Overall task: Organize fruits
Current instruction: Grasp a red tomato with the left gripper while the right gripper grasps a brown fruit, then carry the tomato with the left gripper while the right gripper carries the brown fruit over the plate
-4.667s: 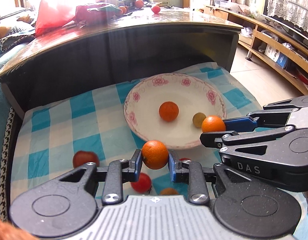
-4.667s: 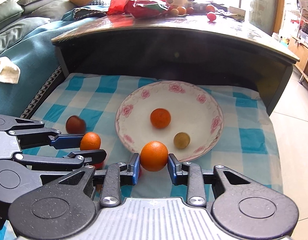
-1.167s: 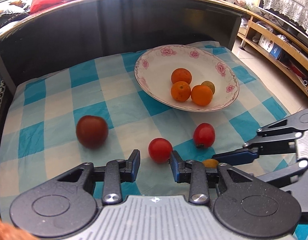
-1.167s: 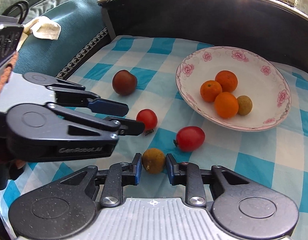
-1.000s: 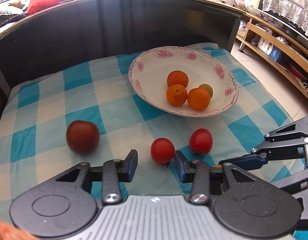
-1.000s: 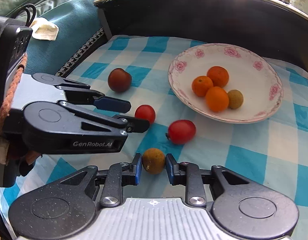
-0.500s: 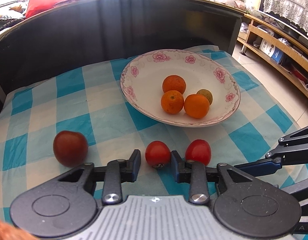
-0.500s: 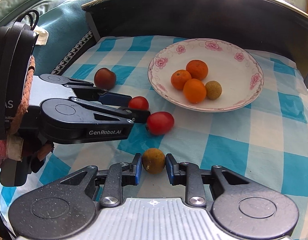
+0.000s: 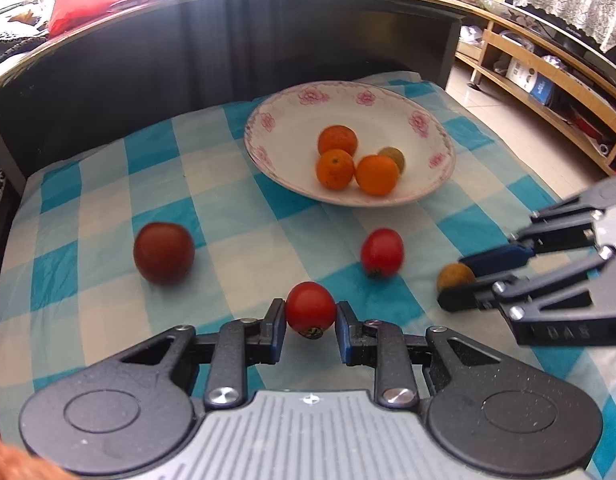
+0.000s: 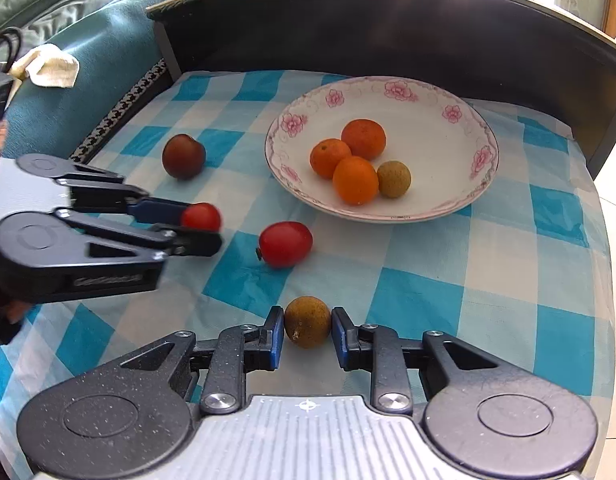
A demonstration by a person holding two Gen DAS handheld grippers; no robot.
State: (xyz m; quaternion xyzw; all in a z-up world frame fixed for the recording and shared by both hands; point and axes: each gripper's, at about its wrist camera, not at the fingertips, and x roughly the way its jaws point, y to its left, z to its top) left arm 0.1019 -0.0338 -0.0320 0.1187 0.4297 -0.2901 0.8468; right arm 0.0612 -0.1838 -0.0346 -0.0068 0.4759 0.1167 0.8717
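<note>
Two handheld grippers work low over a blue-and-white checked cloth (image 10: 488, 280) spread in front of a dark curved table edge (image 9: 267, 40).

The left gripper (image 9: 311, 326) is clamped on a small red tomato (image 9: 310, 306), its blue pads pressing the fruit from both sides. In the right wrist view the same tomato shows pinched at the tips of that gripper.

The right gripper (image 10: 307, 334) is clamped on a small brownish-yellow round fruit (image 10: 307, 321), held between its blue pads close above the cloth.

Beyond both grippers sits a white plate with pink flowers on its rim (image 10: 480, 160). In it lie three oranges (image 10: 355, 180) bunched together, with another brownish-yellow fruit (image 10: 394, 179) touching them on the right.

Two fruits lie loose on the cloth. A second red tomato (image 10: 285, 243) rests between the two grippers, near the plate's front rim. A dark reddish-brown fruit (image 10: 183, 156) sits well to the left of the plate, apart from everything else.

A white crumpled cloth (image 10: 47, 66) lies on a teal cushion to the far left.
</note>
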